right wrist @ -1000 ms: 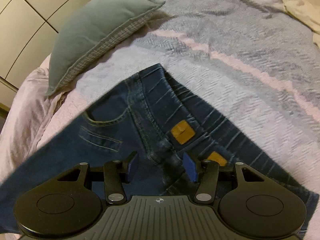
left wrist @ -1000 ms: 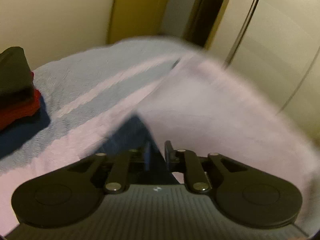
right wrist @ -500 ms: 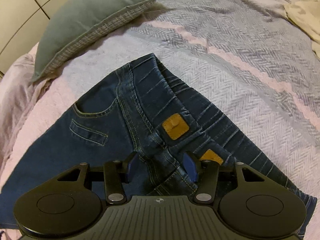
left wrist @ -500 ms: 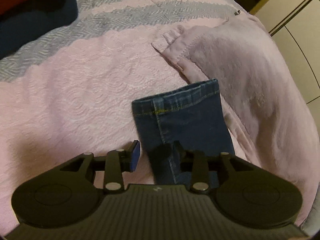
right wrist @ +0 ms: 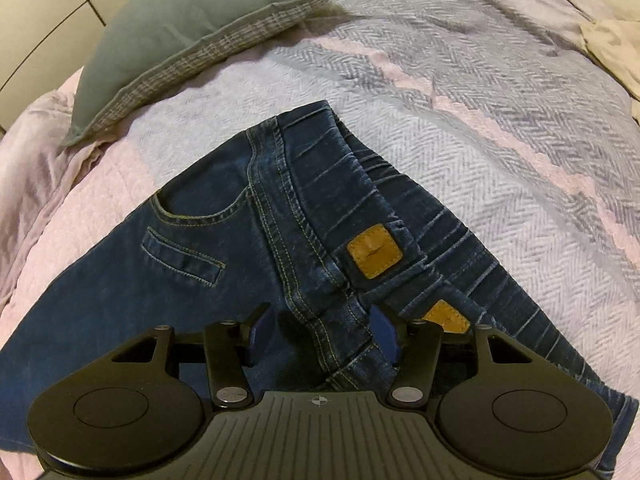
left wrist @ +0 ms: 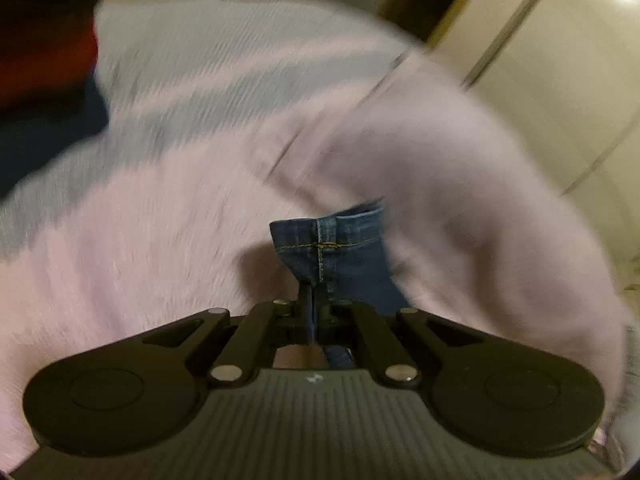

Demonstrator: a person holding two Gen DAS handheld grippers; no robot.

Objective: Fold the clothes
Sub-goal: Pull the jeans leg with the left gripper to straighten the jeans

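Observation:
Dark blue jeans (right wrist: 256,240) lie folded lengthwise on the bed, waistband with tan leather patches (right wrist: 374,251) toward the far right. My right gripper (right wrist: 320,330) is open and sits low over the seat seam near the waist, its blue pads on either side of the seam. My left gripper (left wrist: 314,300) is shut on the hem end of a jeans leg (left wrist: 332,244) and holds it lifted above the pink bedspread. The left wrist view is motion-blurred.
A grey-green pillow (right wrist: 192,36) lies at the far left of the bed. A cream garment (right wrist: 612,44) sits at the far right. A stack of folded red, black and navy clothes (left wrist: 44,68) lies at the left. Wardrobe doors (left wrist: 560,60) stand behind the bed.
My left gripper has closed on the jeans leg hem and lifted it, with the view swinging up. My right gripper has lowered slightly toward the waist, still open.

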